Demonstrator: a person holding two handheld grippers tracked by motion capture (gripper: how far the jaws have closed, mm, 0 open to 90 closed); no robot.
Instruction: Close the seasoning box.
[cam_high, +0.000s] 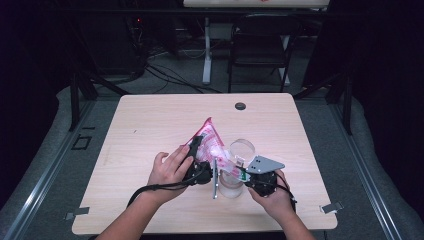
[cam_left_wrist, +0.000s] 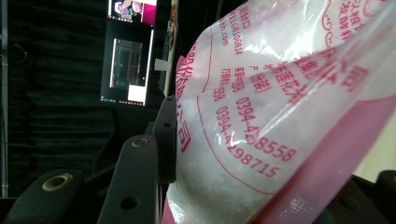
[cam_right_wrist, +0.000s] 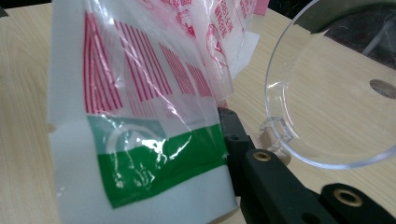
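A clear plastic bag (cam_high: 210, 139) with pink print and white powder inside hangs tilted over the middle of the table. My left gripper (cam_high: 196, 147) is shut on its upper part; in the left gripper view the bag (cam_left_wrist: 261, 121) bulges between the black fingers (cam_left_wrist: 136, 182). My right gripper (cam_high: 240, 172) is shut on the bag's lower end, which carries a green band (cam_right_wrist: 154, 163), beside one black finger (cam_right_wrist: 238, 140). Under that end stands a clear round container (cam_high: 231, 186) with its clear lid (cam_high: 242, 149) (cam_right_wrist: 336, 93) tipped up.
The wooden table (cam_high: 150, 125) has a dark round hole (cam_high: 240, 106) near its far edge. A black chair (cam_high: 260, 45) and cables stand on the floor beyond. A lit monitor (cam_left_wrist: 128, 70) is in the left gripper view.
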